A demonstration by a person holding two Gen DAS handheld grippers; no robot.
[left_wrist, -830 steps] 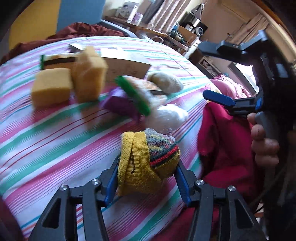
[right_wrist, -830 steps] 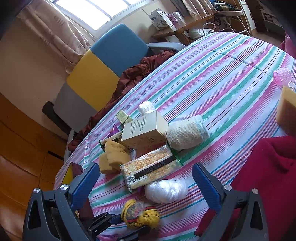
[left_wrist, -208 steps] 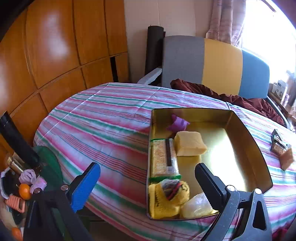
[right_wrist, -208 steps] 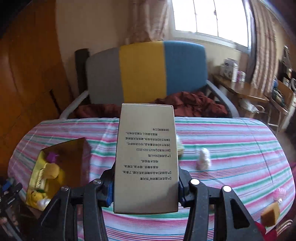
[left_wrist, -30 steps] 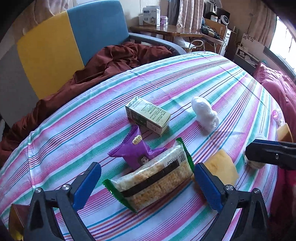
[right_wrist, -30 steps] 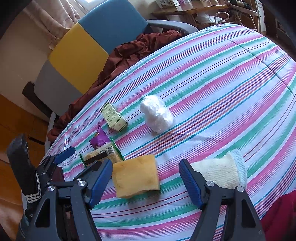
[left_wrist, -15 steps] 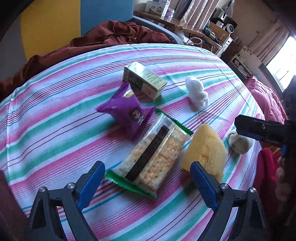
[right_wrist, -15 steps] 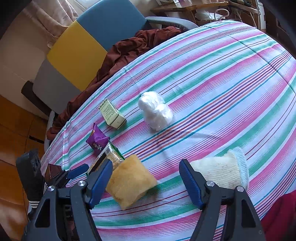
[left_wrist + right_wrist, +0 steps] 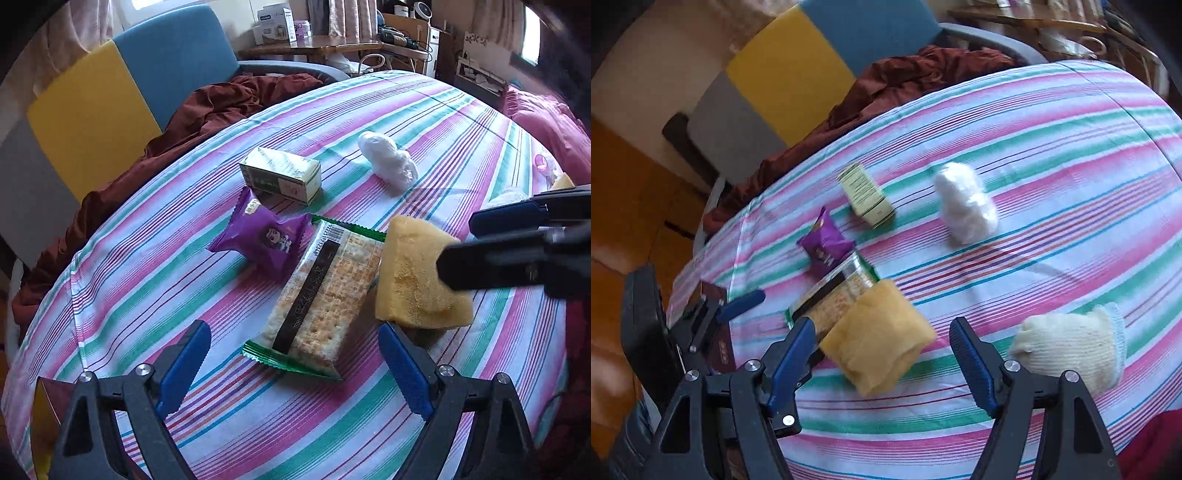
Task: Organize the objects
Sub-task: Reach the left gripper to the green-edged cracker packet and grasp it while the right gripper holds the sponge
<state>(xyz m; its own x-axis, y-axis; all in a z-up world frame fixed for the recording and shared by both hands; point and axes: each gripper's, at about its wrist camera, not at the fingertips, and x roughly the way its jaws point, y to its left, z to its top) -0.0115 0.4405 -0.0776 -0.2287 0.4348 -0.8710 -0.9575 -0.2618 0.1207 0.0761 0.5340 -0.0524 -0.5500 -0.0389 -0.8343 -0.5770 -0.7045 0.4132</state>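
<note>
On the striped tablecloth (image 9: pixel 155 280) a cracker packet (image 9: pixel 321 295) lies just ahead of my left gripper (image 9: pixel 293 369), whose jaws are open and straddle its near end without touching. A yellow sponge (image 9: pixel 879 336) stands tilted on edge between the open jaws of my right gripper (image 9: pixel 882 362); the left pad is against its edge, the right pad stands clear. From the left wrist view the right gripper (image 9: pixel 456 243) reaches over the sponge (image 9: pixel 410 273) from the right. Behind lie a purple snack packet (image 9: pixel 262 236), a small green-and-cream box (image 9: pixel 280 175) and a white plastic bundle (image 9: pixel 388 158).
A cream knitted sock (image 9: pixel 1071 350) lies right of my right gripper. A pink curler (image 9: pixel 541 162) sits near the far right table edge. A dark red-brown box corner (image 9: pixel 718 332) is at the left edge. A colour-block chair (image 9: pixel 110 96) with maroon cloth stands behind the table.
The sponge has tipped from flat onto its edge and turned. My right gripper has come in around it. The left gripper has moved closer to the cracker packet and its jaws have narrowed a little.
</note>
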